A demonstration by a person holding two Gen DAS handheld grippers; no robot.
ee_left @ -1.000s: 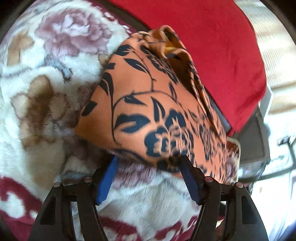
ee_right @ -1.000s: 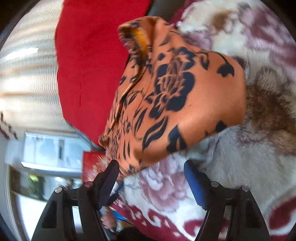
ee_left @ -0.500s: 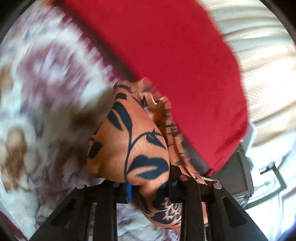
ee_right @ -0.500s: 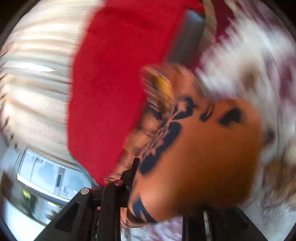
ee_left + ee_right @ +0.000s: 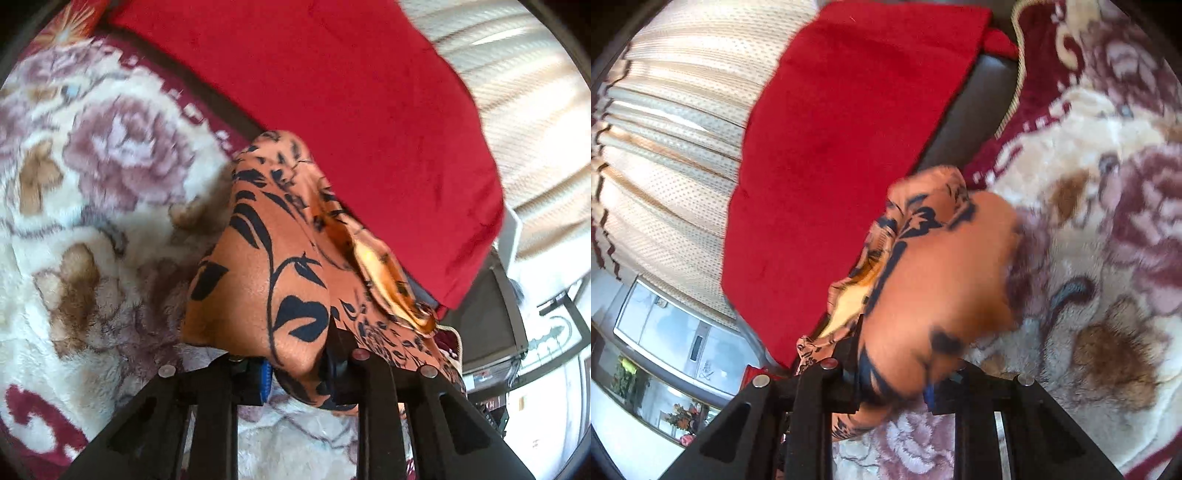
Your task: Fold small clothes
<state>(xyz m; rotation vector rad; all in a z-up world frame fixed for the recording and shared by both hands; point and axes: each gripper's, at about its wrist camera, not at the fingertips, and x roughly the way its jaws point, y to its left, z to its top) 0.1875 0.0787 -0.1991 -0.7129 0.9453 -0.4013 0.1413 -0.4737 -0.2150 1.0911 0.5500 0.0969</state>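
Note:
An orange garment with a black floral print (image 5: 269,266) hangs bunched over a fluffy floral blanket (image 5: 92,221). My left gripper (image 5: 299,369) is shut on the garment's near edge and holds it lifted; its fingertips are hidden in the fabric. In the right wrist view the same orange garment (image 5: 938,280) is blurred, and my right gripper (image 5: 894,384) is shut on its other near edge. The cloth sags between the two grippers and its far end rests toward the red cloth.
A red cloth (image 5: 351,103) drapes over a dark seat back (image 5: 975,107) behind the garment. The floral blanket (image 5: 1108,258) covers the surface below. A cream curtain (image 5: 672,140) and a glass-fronted cabinet (image 5: 665,332) lie beyond.
Both grippers were open around the lying garment one second ago. They have closed on its near edge and lifted it off the blanket, so it now hangs bunched.

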